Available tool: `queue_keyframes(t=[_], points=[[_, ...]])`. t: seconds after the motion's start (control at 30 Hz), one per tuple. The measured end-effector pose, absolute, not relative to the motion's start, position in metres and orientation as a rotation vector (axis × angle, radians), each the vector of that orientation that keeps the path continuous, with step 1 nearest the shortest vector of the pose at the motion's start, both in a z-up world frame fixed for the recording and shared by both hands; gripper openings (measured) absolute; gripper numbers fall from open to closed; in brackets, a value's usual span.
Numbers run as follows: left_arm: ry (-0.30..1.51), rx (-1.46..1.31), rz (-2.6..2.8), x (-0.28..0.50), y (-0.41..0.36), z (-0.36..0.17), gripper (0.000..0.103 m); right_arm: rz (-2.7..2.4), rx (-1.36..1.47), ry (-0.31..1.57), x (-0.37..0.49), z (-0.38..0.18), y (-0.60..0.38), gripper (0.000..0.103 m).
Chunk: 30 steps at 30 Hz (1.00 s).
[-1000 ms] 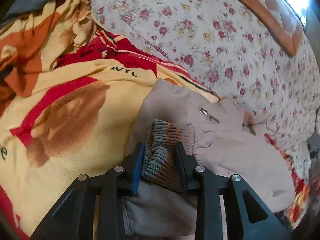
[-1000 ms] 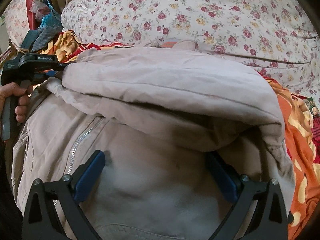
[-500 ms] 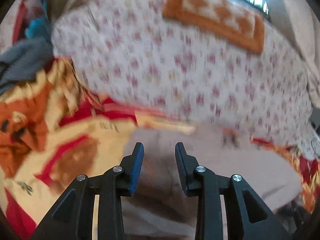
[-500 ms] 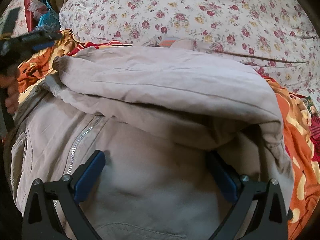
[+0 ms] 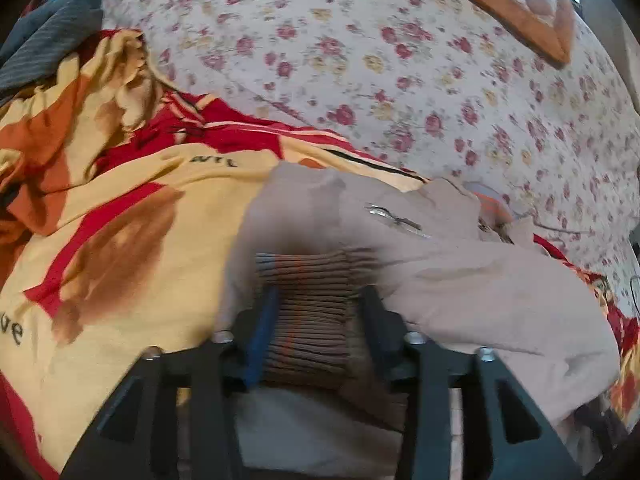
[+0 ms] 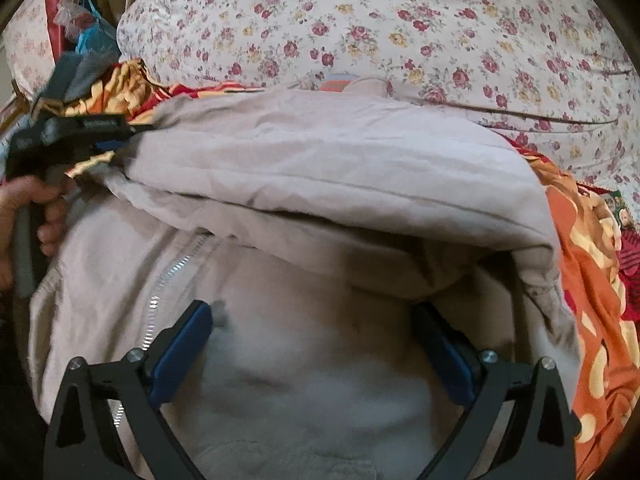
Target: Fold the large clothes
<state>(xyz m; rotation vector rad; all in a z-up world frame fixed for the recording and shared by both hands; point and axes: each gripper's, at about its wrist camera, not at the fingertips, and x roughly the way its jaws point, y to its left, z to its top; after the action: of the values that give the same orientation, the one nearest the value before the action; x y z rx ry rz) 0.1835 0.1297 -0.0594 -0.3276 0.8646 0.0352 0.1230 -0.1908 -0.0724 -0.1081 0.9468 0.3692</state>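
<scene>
A beige zip-up jacket [image 6: 320, 160] lies on the bed, one sleeve folded across its body. The sleeve's ribbed brown-grey cuff [image 5: 308, 280] sits between the fingers of my left gripper [image 5: 316, 308]. Those jaws are opening, and the cuff spreads flat across the gap without being squeezed. In the right wrist view the left gripper [image 6: 116, 140] is at the sleeve's end on the left, held by a hand [image 6: 40, 208]. My right gripper [image 6: 312, 344] stands wide open low over the jacket's body beside the zipper [image 6: 176, 272], gripping nothing.
A yellow, red and brown blanket [image 5: 120, 220] lies under the jacket, and its orange part [image 6: 592, 280] shows to the right. Behind is a floral quilt [image 5: 400, 60] with an orange-edged pillow [image 5: 520, 12]. Grey cloth [image 5: 44, 36] is piled at the far left.
The left gripper swung briefly and settled back over the cuff. Its jaws now stand wider, and the once-pinched cuff has spread out. The right gripper has not moved.
</scene>
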Motion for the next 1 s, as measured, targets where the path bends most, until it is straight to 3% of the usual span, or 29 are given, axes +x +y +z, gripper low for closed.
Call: queue_keyframes(t=[0.1,0.27,0.33,0.37,0.4,0.47,0.53,0.6,0.83,1.0], points=[[0.873,-0.231,0.025,0.187,0.112,-0.06,0.064,0.412,-0.073,0.857,0.117,-0.047,-0.198,0.093],[0.904,-0.125,0.035,0.19,0.096,-0.062,0.071,0.2,-0.028,0.622,0.135,0.011,-0.249,0.09],[0.908,-0.13,0.036,0.191,0.097,-0.063,0.071,0.11,-0.013,0.675,0.157,0.012,-0.263,0.055],[0.911,-0.125,0.036,0.191,0.096,-0.063,0.071,0.091,0.014,0.738,0.176,0.006,-0.269,0.028],[0.912,-0.124,0.035,0.191,0.096,-0.063,0.071,0.103,0.038,0.763,0.185,0.003,-0.271,0.017],[0.902,-0.127,0.032,0.188,0.097,-0.061,0.07,0.161,0.091,0.79,0.203,-0.008,-0.271,0.017],[0.884,-0.142,0.043,0.186,0.1,-0.059,0.061,0.149,0.048,0.864,0.213,-0.031,-0.266,0.017],[0.86,-0.169,0.067,0.184,0.105,-0.054,0.041,0.099,0.016,0.972,0.219,-0.067,-0.268,0.014],[0.671,-0.257,0.069,0.179,0.116,-0.009,0.04,0.069,0.135,0.816,0.218,-0.029,-0.282,0.014],[0.759,-0.243,0.006,0.208,0.102,-0.03,0.04,0.048,0.117,0.737,0.265,0.001,-0.266,0.014]])
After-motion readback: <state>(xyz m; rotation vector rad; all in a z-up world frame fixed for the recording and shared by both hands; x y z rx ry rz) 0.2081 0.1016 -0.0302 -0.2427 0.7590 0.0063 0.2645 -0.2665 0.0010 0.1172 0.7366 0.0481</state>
